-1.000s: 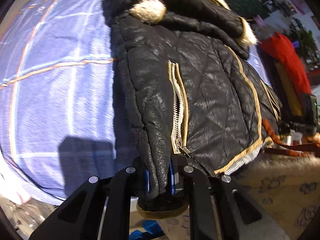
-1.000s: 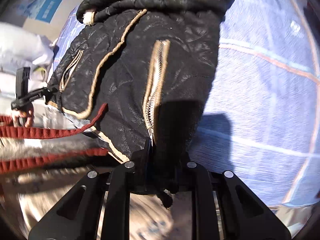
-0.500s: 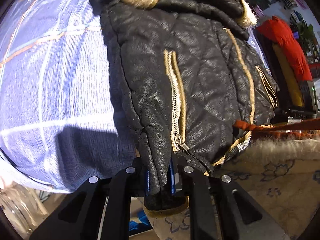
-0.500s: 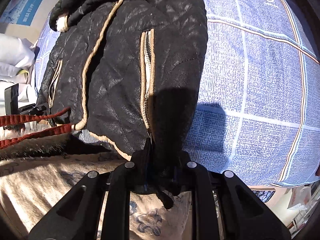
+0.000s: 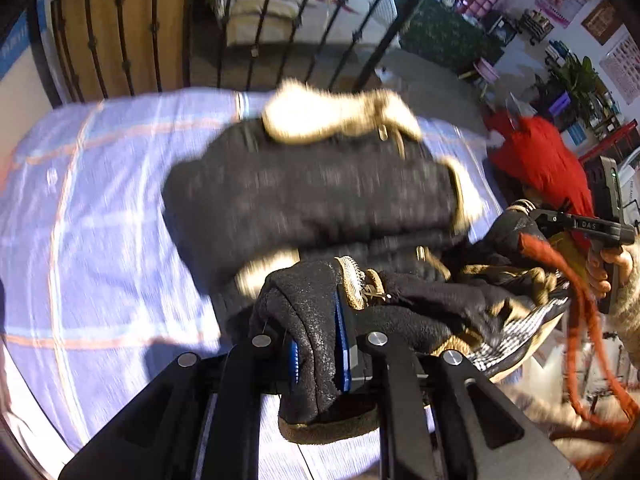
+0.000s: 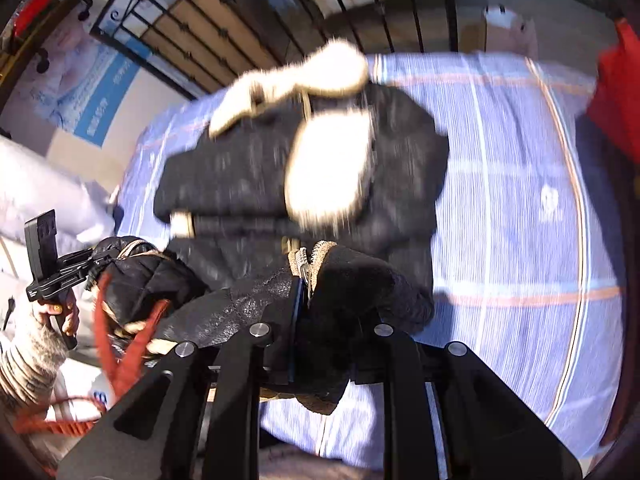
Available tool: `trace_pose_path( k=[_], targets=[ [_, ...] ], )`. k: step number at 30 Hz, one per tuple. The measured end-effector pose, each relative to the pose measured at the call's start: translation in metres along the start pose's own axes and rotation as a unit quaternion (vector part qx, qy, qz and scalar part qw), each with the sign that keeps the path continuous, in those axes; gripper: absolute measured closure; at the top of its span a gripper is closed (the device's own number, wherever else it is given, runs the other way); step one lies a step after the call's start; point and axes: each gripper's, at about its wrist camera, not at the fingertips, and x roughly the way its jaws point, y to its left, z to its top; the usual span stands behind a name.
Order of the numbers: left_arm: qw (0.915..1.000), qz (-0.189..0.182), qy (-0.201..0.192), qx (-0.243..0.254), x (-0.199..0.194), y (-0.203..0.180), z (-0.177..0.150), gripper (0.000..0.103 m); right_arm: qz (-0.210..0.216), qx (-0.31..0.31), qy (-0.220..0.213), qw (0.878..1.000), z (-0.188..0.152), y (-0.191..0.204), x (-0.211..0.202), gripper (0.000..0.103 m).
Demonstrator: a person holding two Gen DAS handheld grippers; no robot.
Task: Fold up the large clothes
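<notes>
Behind the bed we note an iron railing (image 5: 248, 32) across the top of both views, with a cluttered room beyond at 1 to 2 o'clock in the left view. We record the bed sheet (image 5: 92, 216), blue with pale and orange check lines, as the work surface; it fills the left half of the left view and the right half of the right view.

On it lies the black quilted jacket (image 5: 320, 200), at the centre of both views, its pale fur trim (image 5: 340, 116) at 12 o'clock. Motion blur softens the far part of the garment, so we cannot tell exactly how its upper layers lie. A red garment (image 5: 540, 156) sits at 2 o'clock in the left view, apart from the jacket.

We find the left gripper (image 5: 320, 356) clenched on a bunch of the jacket's lower edge beside a pocket zip (image 5: 352, 280). The right gripper (image 6: 304, 308) is likewise clamped on the lower edge at its own zip. Both held corners appear lifted off the sheet and towards the collar.

Our judgement: the step in hand is the hem-to-collar fold. The next move calls for carrying both corners forward together, level with each other, laying them just short of the fur trim, then releasing both grips.
</notes>
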Motion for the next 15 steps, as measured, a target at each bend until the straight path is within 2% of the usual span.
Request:
trace_pose_path(
  k=[3, 6, 9, 12, 15],
  targets=[
    [0.9994, 0.019, -0.03, -0.001, -0.016, 0.005, 0.038, 0.089, -0.015, -0.028, -0.03, 0.999, 0.043, 0.012, -0.012, 0.085],
    [0.9983, 0.038, -0.037, -0.024, -0.009, 0.018, 0.07, 0.089, -0.012, 0.0, -0.037, 0.999, 0.083, 0.005, -0.018, 0.085],
    [0.9968, 0.055, -0.026, -0.051, 0.012, 0.033, 0.095, 0.089, 0.01, 0.064, -0.042, 0.997, 0.115, -0.02, -0.013, 0.085],
    [0.9946, 0.069, -0.01, -0.077, 0.034, 0.043, 0.118, 0.089, 0.033, 0.134, -0.035, 0.99, 0.14, -0.043, 0.002, 0.085],
    [0.9921, 0.097, 0.009, -0.08, 0.058, 0.045, 0.134, 0.089, 0.01, 0.131, -0.032, 0.991, 0.161, -0.042, 0.017, 0.085]
  ],
)
